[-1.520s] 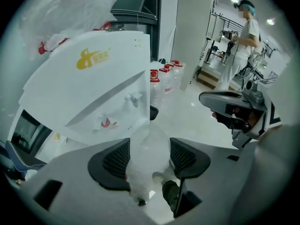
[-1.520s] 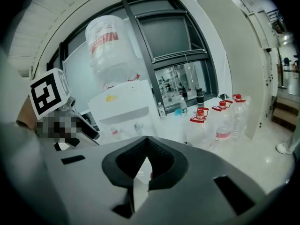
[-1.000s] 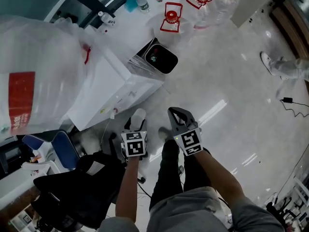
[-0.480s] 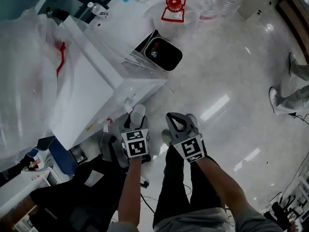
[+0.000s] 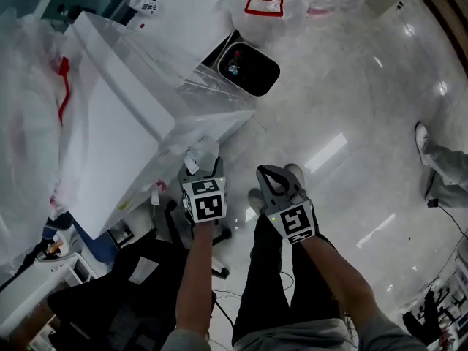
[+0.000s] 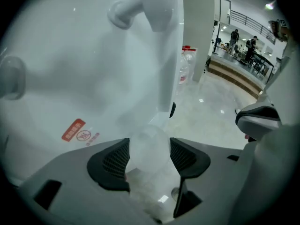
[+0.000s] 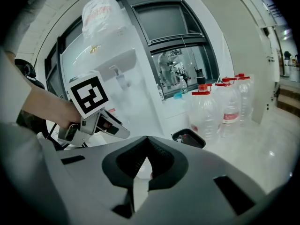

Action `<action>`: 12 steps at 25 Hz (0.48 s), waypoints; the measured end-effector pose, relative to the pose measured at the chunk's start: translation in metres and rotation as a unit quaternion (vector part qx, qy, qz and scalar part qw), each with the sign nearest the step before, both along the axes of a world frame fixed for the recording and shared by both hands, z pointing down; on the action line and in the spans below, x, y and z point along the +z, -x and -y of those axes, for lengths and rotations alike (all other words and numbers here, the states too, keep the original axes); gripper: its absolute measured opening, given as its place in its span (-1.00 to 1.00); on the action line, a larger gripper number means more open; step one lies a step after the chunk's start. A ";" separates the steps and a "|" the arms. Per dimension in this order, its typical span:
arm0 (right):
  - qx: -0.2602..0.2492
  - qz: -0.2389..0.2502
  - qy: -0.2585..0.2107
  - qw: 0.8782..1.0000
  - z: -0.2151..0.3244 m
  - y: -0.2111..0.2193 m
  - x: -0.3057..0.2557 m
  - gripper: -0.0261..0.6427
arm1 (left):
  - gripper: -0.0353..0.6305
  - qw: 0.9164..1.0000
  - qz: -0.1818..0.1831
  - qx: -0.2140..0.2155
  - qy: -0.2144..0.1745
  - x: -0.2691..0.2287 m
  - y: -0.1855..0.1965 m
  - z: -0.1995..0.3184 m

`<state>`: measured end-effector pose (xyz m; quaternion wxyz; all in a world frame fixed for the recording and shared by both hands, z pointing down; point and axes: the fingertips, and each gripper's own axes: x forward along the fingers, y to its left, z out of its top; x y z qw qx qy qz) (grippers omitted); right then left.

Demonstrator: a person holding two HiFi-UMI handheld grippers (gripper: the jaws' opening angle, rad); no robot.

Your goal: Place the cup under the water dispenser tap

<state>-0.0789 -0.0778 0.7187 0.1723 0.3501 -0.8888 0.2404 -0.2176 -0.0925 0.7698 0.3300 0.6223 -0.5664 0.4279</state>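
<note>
In the left gripper view, the left gripper (image 6: pixel 149 157) held a translucent plastic cup (image 6: pixel 149 137) at the lower centre of the frame, its two dark ribbed pads pressing on the cup's sides with the jaws standing wide. The cup sat close in front of the white face of the water dispenser (image 6: pixel 93 78), which filled the left and centre of that view. One tap (image 6: pixel 123 12) jutted out at the upper centre-left, well above the cup, and a second tap (image 6: pixel 10 78) showed at the left edge. A red sticker (image 6: pixel 79 130) lay on the dispenser's front, lower left of the cup.

In the right gripper view, the right gripper (image 7: pixel 146 149) had its jaws drawn together at the tips, with nothing between them. Behind it, right of centre, stood red-capped water bottles (image 7: pixel 206 109) and a black waste bin (image 7: pixel 188 138).

In the head view, both grippers hung side by side at the frame's centre, above a glossy floor (image 5: pixel 351 108).
</note>
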 end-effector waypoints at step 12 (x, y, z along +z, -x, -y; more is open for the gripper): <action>0.016 -0.002 0.014 1.000 0.010 -0.015 0.010 -0.89 | -0.08 0.999 0.008 0.026 0.043 0.022 -0.001 0.013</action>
